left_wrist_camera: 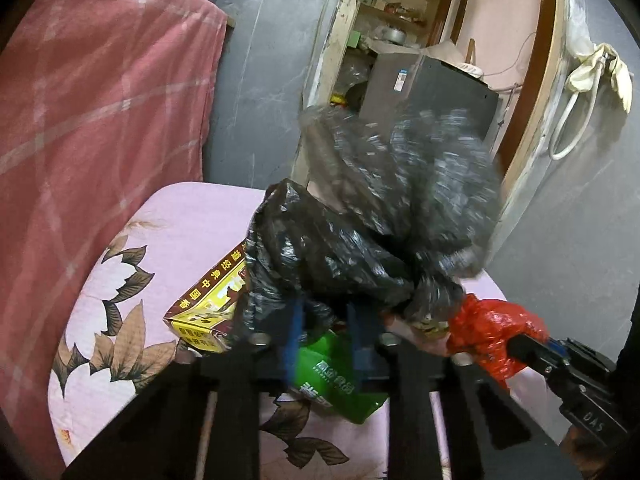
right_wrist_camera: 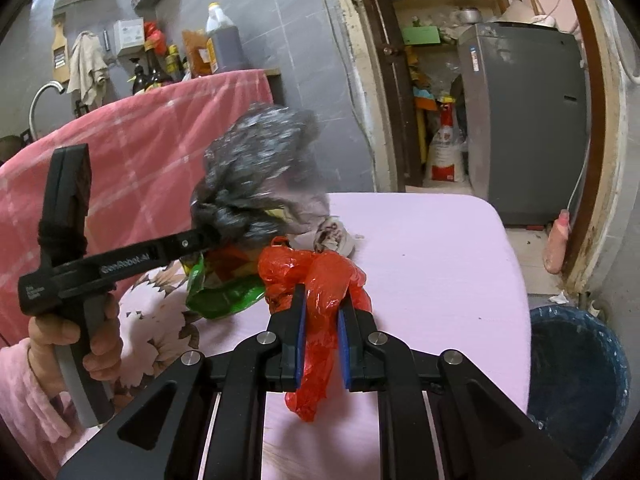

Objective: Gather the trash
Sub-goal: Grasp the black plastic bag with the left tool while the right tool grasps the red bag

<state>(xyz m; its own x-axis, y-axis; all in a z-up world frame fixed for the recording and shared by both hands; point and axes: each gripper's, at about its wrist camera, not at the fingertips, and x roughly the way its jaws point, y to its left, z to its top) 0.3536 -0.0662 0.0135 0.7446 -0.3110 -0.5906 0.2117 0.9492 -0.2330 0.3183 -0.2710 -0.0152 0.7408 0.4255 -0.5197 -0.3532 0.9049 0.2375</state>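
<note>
Item: right gripper (right_wrist_camera: 322,322), clamped on crinkled red bag (right_wrist_camera: 320,280), at my 6 o'clock. Left gripper (left_wrist_camera: 322,322), pinching a glossy black bag (left_wrist_camera: 360,220) at 10 o'clock. Green wrapper (right_wrist_camera: 224,292) and yellow box (left_wrist_camera: 208,304) lay beneath on the pink quilt (right_wrist_camera: 440,260). Bin (right_wrist_camera: 576,364) at 4 o'clock. Risk, I judged: thin film slipping or tearing, spilling trash.

Both wrist views look closely along their tools, sharing the pink tablecloth (left_wrist_camera: 192,216) (right_wrist_camera: 440,264) and doorway.

A grey washing machine (right_wrist_camera: 524,120) stands behind the pink floral-clothed table (right_wrist_camera: 440,260).
</note>
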